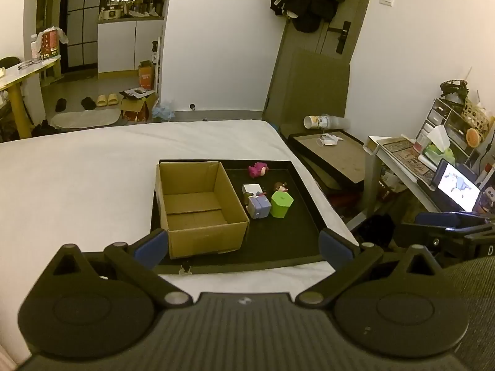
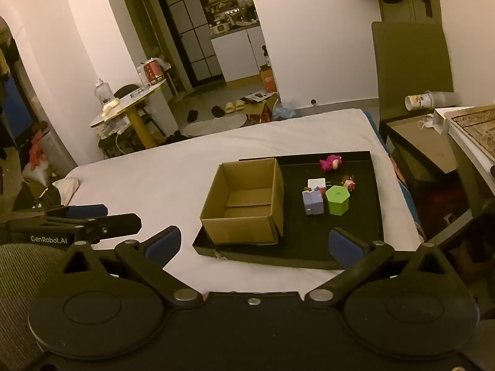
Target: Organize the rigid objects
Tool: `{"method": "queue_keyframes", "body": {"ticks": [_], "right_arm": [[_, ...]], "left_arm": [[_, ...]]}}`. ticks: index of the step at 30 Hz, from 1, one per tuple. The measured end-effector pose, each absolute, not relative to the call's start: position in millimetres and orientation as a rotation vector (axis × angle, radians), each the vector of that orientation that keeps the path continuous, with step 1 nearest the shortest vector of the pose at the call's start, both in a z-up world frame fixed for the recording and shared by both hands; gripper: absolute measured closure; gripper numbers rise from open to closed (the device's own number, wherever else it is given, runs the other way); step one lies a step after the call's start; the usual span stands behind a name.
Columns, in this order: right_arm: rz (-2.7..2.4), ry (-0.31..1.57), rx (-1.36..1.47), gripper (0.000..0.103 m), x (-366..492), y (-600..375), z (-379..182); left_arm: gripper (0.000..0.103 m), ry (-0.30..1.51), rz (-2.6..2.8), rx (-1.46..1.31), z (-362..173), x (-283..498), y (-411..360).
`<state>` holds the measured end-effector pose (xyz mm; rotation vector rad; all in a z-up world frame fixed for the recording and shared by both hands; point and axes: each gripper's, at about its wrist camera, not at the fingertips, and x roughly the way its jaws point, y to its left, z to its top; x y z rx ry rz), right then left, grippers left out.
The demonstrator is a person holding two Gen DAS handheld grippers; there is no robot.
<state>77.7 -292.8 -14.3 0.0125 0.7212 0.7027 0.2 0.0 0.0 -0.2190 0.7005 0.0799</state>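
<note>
Left gripper (image 1: 243,245) spread wide, nothing between jaws, hovering at near edge of black tray (image 1: 278,241). Right gripper (image 2: 255,244) same, gaping, empty. Beyond: open cardboard box (image 1: 198,204) on tray's left half (nothing inside). Beside it, green hexagonal block (image 1: 281,204), lilac cube (image 1: 260,206), white block (image 1: 252,189), two small figurines (image 1: 257,169). Tray on white bed (image 1: 77,179).

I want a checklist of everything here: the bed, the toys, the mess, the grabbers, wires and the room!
Surface: white bed with a black tray on it.
Job's things: empty cardboard box on the tray; beside it a green pot, purple cube, white block, pink toy, small doll.
Clutter: nothing seen on the tray.
Grippers: left gripper open, empty; right gripper open, empty.
Cables: nothing seen.
Surroundings: laptop on a crowded desk, slippers on the floor.
</note>
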Motion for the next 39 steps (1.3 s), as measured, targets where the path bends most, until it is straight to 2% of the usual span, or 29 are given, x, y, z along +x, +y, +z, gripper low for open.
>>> {"method": "queue_keyframes", "body": {"ticks": [39], "right_arm": [[0.697,0.735,-0.022,0.000,78.5,-292.5,-10.7]], "left_arm": [[0.000,0.704,0.081,-0.228,-6.4,0.4,-1.8]]}}
